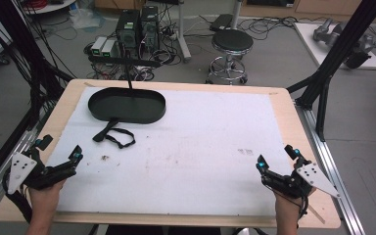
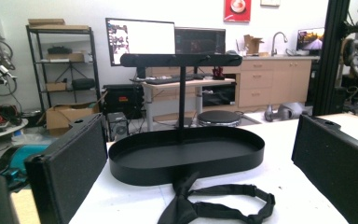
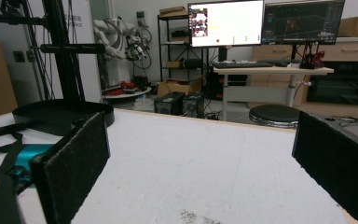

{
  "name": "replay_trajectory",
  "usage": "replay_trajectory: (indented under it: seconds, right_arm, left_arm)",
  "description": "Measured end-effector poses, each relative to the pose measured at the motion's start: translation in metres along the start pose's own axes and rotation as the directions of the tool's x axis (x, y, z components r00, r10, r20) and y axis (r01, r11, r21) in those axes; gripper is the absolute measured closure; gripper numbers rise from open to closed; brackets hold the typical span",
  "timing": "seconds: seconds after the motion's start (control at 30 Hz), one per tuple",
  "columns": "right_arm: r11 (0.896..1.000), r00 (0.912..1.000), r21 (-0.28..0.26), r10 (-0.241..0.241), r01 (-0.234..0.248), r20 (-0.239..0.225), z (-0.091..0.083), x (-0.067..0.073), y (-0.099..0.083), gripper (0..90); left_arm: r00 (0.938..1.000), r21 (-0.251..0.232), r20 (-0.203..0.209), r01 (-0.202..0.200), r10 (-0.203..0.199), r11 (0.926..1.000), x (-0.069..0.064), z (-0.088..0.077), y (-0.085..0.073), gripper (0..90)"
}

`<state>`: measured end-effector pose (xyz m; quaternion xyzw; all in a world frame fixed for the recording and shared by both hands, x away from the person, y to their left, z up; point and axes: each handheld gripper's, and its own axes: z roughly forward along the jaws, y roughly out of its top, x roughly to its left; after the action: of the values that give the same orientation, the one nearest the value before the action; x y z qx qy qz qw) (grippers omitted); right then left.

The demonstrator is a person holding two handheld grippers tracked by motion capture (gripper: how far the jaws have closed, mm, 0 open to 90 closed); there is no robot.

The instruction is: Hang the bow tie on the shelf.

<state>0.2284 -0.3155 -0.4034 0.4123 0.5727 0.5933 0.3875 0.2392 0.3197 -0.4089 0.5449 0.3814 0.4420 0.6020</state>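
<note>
Grippers: left gripper (image 1: 61,156) and right gripper (image 1: 277,157) gaped empty | risk: limp black fabric bow tie (image 1: 113,135) could slip or snag black oval metal stand tray (image 1: 127,105), lying just beside

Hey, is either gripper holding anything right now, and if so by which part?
Nothing is held. The left gripper and right gripper both stand open; the black bow tie lies untouched beside the tray.

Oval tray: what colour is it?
Black, the oval tray; the left gripper view shows it best.
</note>
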Motion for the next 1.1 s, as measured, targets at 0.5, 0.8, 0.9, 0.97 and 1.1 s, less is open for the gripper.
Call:
replay_trajectory:
  seconds: [0.5, 0.8, 0.9, 0.97, 1.1]
  right_arm:
    - [1.0, 0.9998, -0.004, 0.017, -0.017, -0.011, -0.001, 0.002, 0.001, 3.0]
    - [1.0, 0.9994, -0.007, 0.029, -0.029, -0.019, -0.003, 0.001, 0.001, 3.0]
    - [0.999, 0.9992, -0.007, 0.032, -0.033, -0.022, -0.002, 0.0, 0.0, 3.0]
    - [0.999, 0.9992, -0.007, 0.032, -0.033, -0.024, -0.001, 0.0, 0.0, 3.0]
    - [0.999, 0.9992, -0.008, 0.031, -0.032, -0.026, -0.001, 0.0, 0.0, 3.0]
  left_arm:
    - [0.9842, 0.167, 0.177, -0.041, 0.011, 0.9851, -0.021, 0.033, 0.009, 7.3]
    - [0.955, 0.312, 0.296, -0.086, -0.011, 0.9461, -0.029, 0.068, -0.004, 22.8]
    - [0.9493, 0.335, 0.314, -0.114, 0.003, 0.9354, -0.031, 0.08, -0.01, 25.8]
    - [0.9465, 0.354, 0.323, -0.13, 0.01, 0.9262, -0.033, 0.087, -0.012, 27.3]
    - [0.9401, 0.386, 0.34, -0.162, 0.023, 0.9083, -0.038, 0.097, -0.013, 29.7]
